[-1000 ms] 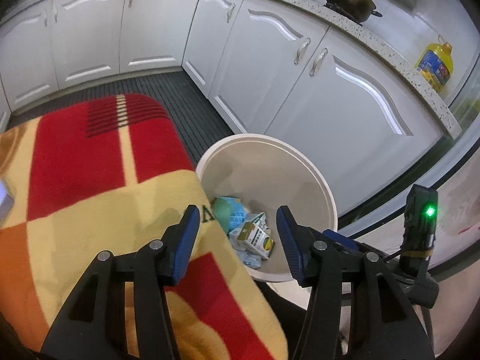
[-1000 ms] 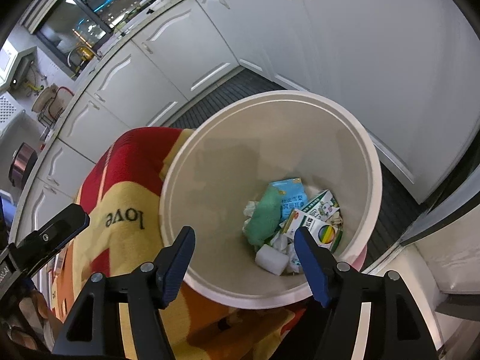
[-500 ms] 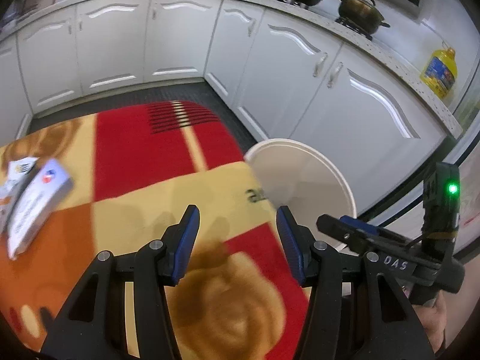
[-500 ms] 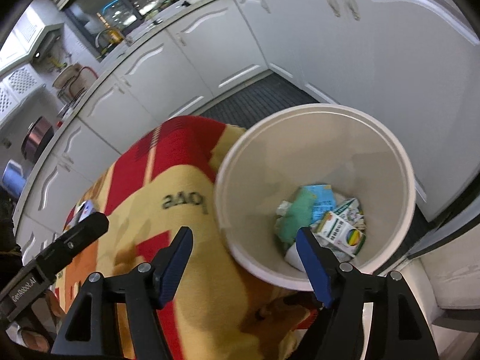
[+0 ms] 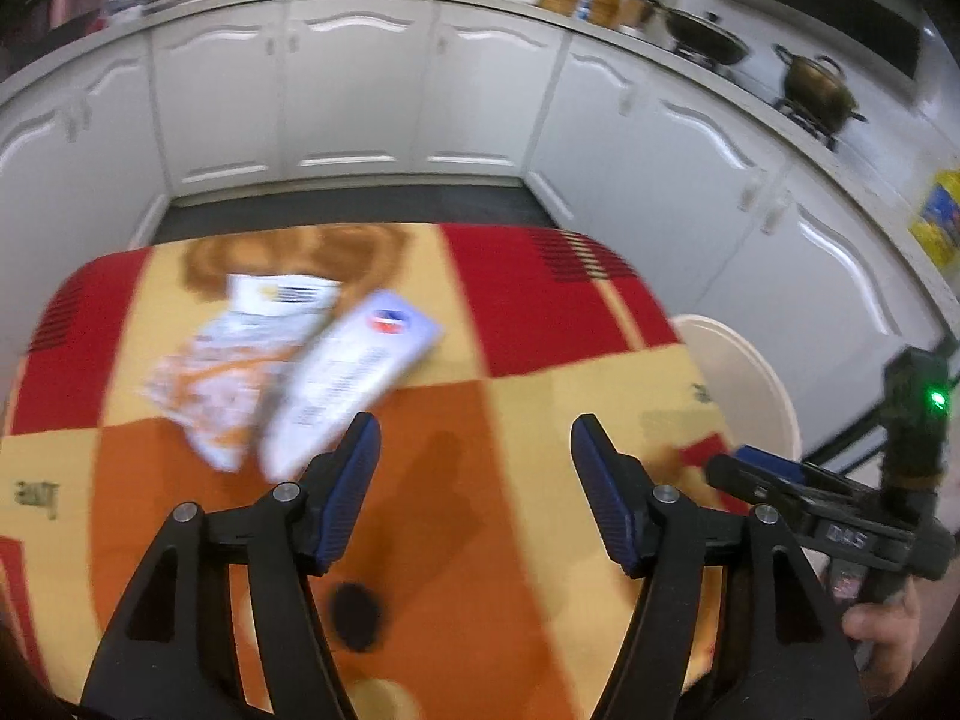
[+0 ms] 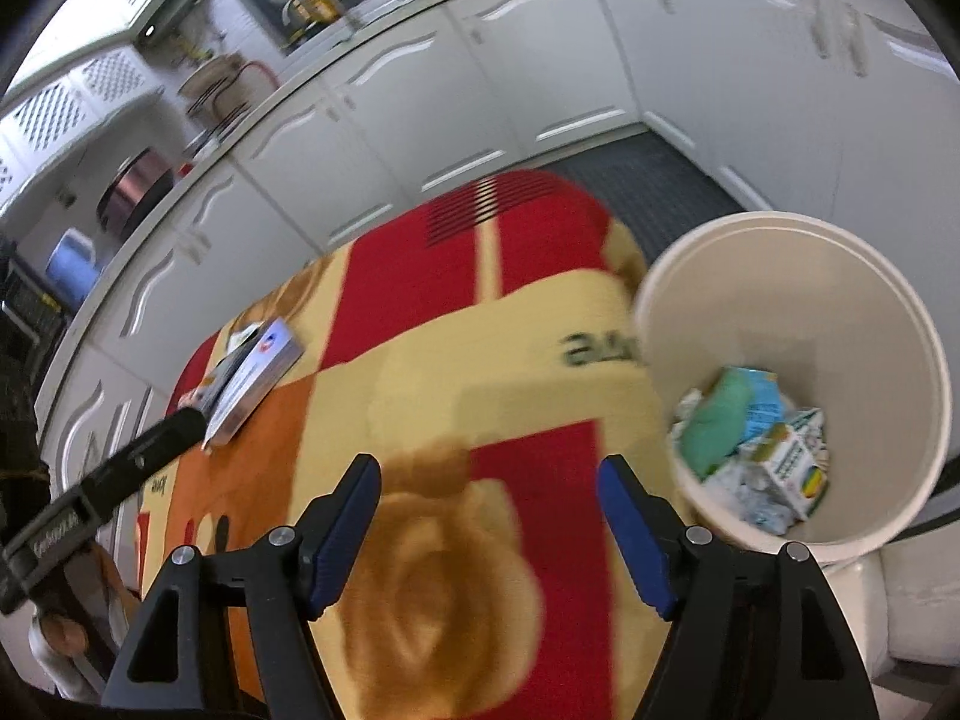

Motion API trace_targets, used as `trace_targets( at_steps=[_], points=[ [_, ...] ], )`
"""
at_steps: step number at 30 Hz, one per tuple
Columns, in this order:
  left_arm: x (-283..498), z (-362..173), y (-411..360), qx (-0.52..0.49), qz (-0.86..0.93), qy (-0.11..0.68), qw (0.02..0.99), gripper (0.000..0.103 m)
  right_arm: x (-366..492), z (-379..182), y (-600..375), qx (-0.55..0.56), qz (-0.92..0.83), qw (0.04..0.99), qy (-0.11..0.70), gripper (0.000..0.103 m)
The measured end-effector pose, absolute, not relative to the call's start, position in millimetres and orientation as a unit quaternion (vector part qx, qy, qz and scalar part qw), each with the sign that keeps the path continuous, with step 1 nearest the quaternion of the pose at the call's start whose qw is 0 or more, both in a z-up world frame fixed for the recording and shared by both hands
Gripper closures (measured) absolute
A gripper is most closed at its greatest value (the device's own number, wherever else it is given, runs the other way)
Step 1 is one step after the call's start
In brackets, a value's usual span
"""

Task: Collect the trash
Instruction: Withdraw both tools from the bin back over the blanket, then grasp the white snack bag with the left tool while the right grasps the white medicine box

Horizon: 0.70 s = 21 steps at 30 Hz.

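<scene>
A white box (image 5: 354,384) and a crumpled wrapper (image 5: 222,384) lie on the red, yellow and orange blanket (image 5: 480,480); another white packet (image 5: 282,294) lies behind them. The box also shows in the right wrist view (image 6: 252,384). My left gripper (image 5: 474,492) is open and empty above the blanket, just right of the box. My right gripper (image 6: 489,534) is open and empty above the blanket's corner. The white bin (image 6: 900,324) to its right holds several pieces of trash (image 6: 756,444). The bin's rim (image 5: 756,378) shows at the blanket's right edge.
White kitchen cabinets (image 5: 360,96) run around the blanket-covered table. Pots (image 5: 816,84) and a yellow oil bottle (image 5: 939,216) stand on the counter. Dark ribbed floor (image 6: 648,180) lies between table and cabinets.
Both grippers have swung left, away from the bin and over the blanket. The box and wrapper have come to the middle of the left wrist view. Both stay open.
</scene>
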<state>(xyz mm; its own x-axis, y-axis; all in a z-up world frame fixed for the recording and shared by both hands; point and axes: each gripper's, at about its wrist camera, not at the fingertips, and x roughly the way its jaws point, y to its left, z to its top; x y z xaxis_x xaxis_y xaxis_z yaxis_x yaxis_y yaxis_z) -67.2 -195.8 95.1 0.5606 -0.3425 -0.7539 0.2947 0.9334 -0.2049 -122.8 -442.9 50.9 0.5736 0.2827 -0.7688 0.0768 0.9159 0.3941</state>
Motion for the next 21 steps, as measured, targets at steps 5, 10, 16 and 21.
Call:
trace_targets(
  at_steps=[5,10,16,21],
  points=[
    [-43.4,81.6,-163.9,-0.009,-0.116,0.438,0.891,0.038,-118.8,49.9,-421.2,0.181,0.078,0.863,0.466,0.030],
    [-22.2,62.0,-119.2,-0.027,-0.056,0.458,0.887,0.038,-118.1,52.9,-411.5,0.170,0.086,0.864,0.466,0.030],
    [-33.5,69.8,-82.7,-0.055,-0.072,0.451,0.888,0.038,-109.1,52.3,-399.3,0.167,0.095,0.861,0.471,0.027],
    [-34.5,85.2,-80.4,-0.053,-0.125,0.445,0.885,0.032,-98.3,44.1,-382.6,0.164,0.109,0.853,0.484,0.027]
  ],
)
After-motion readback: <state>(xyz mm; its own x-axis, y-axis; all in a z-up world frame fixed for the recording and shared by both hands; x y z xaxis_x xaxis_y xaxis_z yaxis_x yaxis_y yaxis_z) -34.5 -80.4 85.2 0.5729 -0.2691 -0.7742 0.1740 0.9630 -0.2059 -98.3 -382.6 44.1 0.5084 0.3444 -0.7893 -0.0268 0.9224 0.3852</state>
